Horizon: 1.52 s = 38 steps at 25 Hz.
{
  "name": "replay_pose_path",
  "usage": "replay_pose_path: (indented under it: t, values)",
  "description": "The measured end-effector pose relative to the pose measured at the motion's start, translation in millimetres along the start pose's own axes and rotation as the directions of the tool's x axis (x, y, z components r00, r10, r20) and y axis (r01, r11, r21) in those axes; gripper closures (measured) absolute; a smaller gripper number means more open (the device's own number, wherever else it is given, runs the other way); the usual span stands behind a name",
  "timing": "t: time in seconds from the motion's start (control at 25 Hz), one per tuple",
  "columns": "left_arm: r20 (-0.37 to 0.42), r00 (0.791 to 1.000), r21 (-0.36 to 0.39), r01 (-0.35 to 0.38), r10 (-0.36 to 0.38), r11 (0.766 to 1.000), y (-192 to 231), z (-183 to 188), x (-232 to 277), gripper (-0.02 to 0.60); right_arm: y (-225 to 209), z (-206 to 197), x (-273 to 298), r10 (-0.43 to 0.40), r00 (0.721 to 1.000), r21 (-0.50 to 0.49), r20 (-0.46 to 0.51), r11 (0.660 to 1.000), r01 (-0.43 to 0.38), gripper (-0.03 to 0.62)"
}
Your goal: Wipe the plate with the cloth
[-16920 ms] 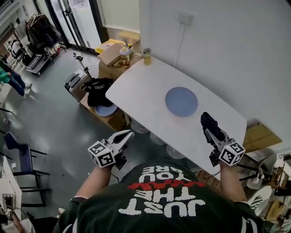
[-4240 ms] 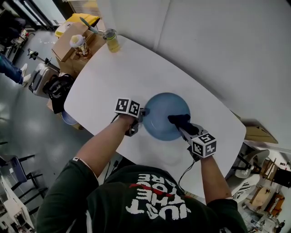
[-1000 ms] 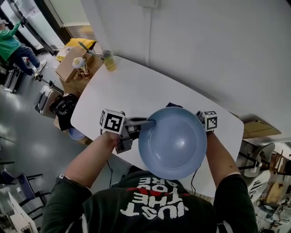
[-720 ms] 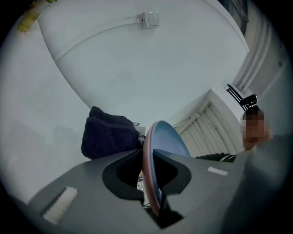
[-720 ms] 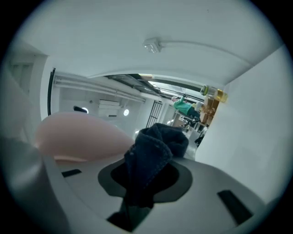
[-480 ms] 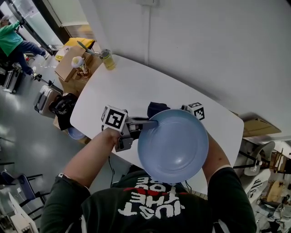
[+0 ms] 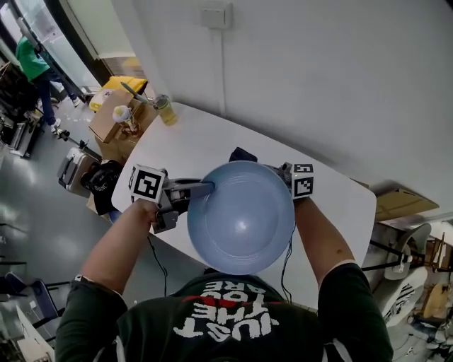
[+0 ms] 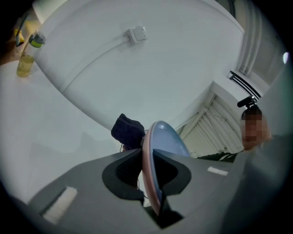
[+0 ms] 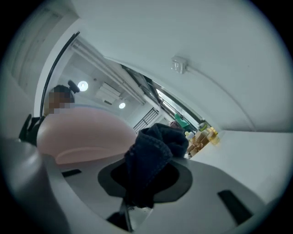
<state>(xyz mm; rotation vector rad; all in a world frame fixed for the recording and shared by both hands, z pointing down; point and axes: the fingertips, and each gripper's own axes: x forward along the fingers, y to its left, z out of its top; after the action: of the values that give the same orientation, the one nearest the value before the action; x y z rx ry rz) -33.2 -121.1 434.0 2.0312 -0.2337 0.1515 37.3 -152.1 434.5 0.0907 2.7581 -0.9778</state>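
A round blue plate (image 7: 241, 215) is held up off the white table (image 7: 333, 212), its hollow face tilted toward me. My left gripper (image 7: 205, 188) is shut on its left rim; in the left gripper view the rim (image 8: 151, 178) runs edge-on between the jaws. My right gripper (image 9: 147, 183) is shut on a dark blue cloth (image 9: 155, 153). It sits behind the plate's far side, where only its marker cube (image 7: 302, 180) and a bit of cloth (image 7: 242, 154) show. The cloth (image 8: 128, 130) lies at the plate's pinkish underside (image 9: 82, 132); whether it touches, I cannot tell.
A bottle of yellow liquid (image 7: 165, 109) stands at the table's far left corner. Beside it are cardboard boxes (image 7: 113, 120), with a black bag (image 7: 102, 177) on the floor below. A white wall with a socket (image 7: 214, 15) runs close behind the table. A person in green (image 7: 32, 60) stands far left.
The plate and my left gripper have shifted left in the head view. The right gripper's cube moved left and the cloth now peeks over the plate's top rim.
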Motion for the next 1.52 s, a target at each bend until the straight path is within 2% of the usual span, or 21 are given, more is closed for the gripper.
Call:
replay_pose_path:
  t: [0.08,0.16,0.28,0.44,0.52,0.6,0.68,0.76,0.84,1.0,1.08,1.16,1.32,1.52]
  values:
    - [-0.017,1.000,0.100,0.021,-0.019,0.995,-18.0,6.7,-1.3,0.537,6.0,5.0,-6.0,-0.040,0.999,-0.054,-0.036,0.998,0.038,0.511]
    - [-0.034,0.999,0.205,0.014,-0.007,0.979,-29.5,13.1,-3.1,0.537,14.0,11.5,-16.1,-0.083,0.992,-0.106,-0.091,0.992,0.073,0.511]
    - [-0.053,0.996,0.338,-0.053,0.075,0.939,-26.4,24.8,-2.4,0.537,23.8,28.0,-38.7,-0.146,0.974,-0.157,-0.176,0.980,0.119,0.511]
    - [-0.061,0.971,0.429,-0.183,0.231,0.884,0.5,38.4,-1.1,0.537,25.7,51.0,-58.0,-0.196,0.942,-0.160,-0.271,0.975,0.157,0.511]
    - [-0.072,0.962,0.465,-0.201,0.263,0.862,7.1,41.7,0.1,0.537,26.7,55.7,-55.0,-0.208,0.918,-0.159,-0.336,0.974,0.162,0.511]
    - [-0.107,0.956,0.502,-0.184,0.272,0.845,8.1,36.9,3.7,0.538,28.9,56.4,-43.5,-0.216,0.888,-0.165,-0.407,0.973,0.161,0.511]
    - [-0.161,0.946,0.546,-0.151,0.281,0.824,8.8,30.1,7.0,0.538,27.7,57.6,-25.3,-0.207,0.863,-0.150,-0.460,0.977,0.154,0.511]
    - [-0.216,0.931,0.601,-0.112,0.296,0.791,7.9,27.9,10.8,0.538,24.9,55.9,-3.6,-0.174,0.837,-0.113,-0.518,0.985,0.134,0.511]
    - [-0.254,0.915,0.651,-0.076,0.312,0.755,5.4,27.6,16.4,0.538,22.0,48.4,18.5,-0.131,0.798,-0.076,-0.588,0.991,0.106,0.511]
    - [-0.305,0.882,0.727,-0.028,0.359,0.686,5.1,21.2,21.5,0.538,17.3,30.9,54.3,-0.027,0.722,0.025,-0.691,0.998,0.061,0.511]
    - [-0.303,0.873,0.746,-0.033,0.383,0.665,8.3,22.0,17.6,0.538,15.1,26.0,62.4,0.007,0.692,0.061,-0.722,0.997,0.053,0.511]
    - [-0.281,0.880,0.734,-0.061,0.383,0.677,12.3,25.7,9.6,0.537,12.4,25.8,64.6,0.013,0.684,0.069,-0.729,0.996,0.055,0.511]
    - [-0.203,0.923,0.648,-0.124,0.327,0.752,17.5,37.8,-13.5,0.537,12.5,37.2,62.6,0.003,0.720,0.061,-0.694,0.997,0.055,0.511]
    - [-0.078,0.954,0.529,-0.206,0.289,0.823,30.8,49.7,-39.9,0.537,21.2,43.3,37.9,-0.028,0.729,0.031,-0.684,0.997,0.068,0.511]
